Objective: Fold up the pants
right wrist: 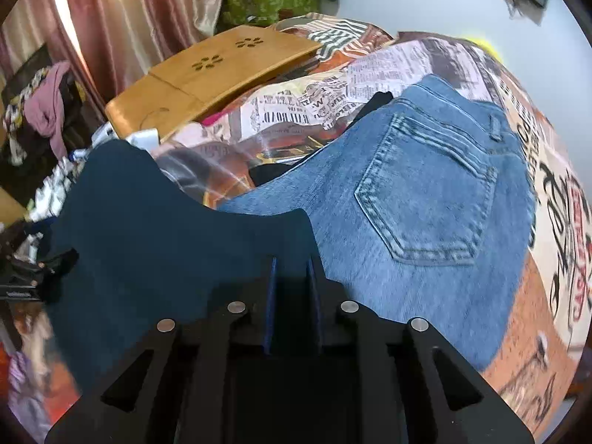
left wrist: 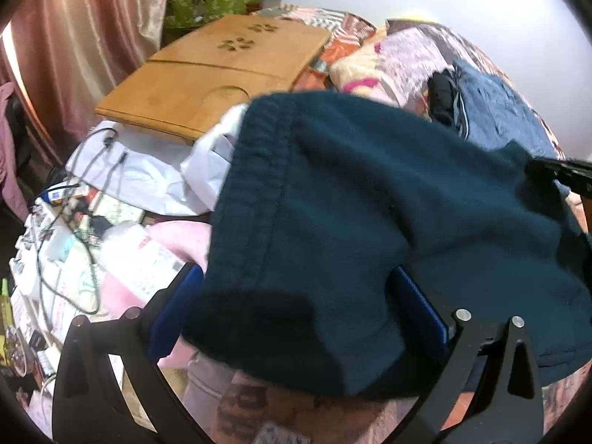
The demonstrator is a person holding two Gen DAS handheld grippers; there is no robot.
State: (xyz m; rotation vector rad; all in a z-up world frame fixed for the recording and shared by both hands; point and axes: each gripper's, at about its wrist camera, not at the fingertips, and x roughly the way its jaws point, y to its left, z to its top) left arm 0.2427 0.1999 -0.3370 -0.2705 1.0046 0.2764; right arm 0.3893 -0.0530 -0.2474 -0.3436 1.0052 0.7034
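Teal fleece fills both wrist views: the pants (left wrist: 370, 222) are a thick, soft, dark blue-green pair, held up over a bed (right wrist: 547, 170) covered in a newspaper-print spread. A ribbed band, probably the waistband, runs down the cloth in the left wrist view, and the fabric sags in a shallow curve between the two tools, which suggests it is being carried by its two ends so it can be laid out or doubled over.

The left gripper (left wrist: 292, 318) has its jaws spread as wide as they go. A fold of the pants hangs down between the blue pads (left wrist: 174, 303), but the pads stand clear of it on both sides, so that end looks draped rather than pinched, either just let go or about to be taken. The right gripper (right wrist: 290, 288) has its jaws pressed close together, pinching the edge of the teal cloth; the fabric rises out of the narrow gap and spreads away to the left.

Beneath and beyond the right gripper lies a pair of blue jeans (right wrist: 425, 192), back pocket up, already flat on the bed, probably an earlier item of the pile. A wooden lap tray (left wrist: 218, 74) sits further back beside pink curtains (left wrist: 85, 33), well apart from the pants.
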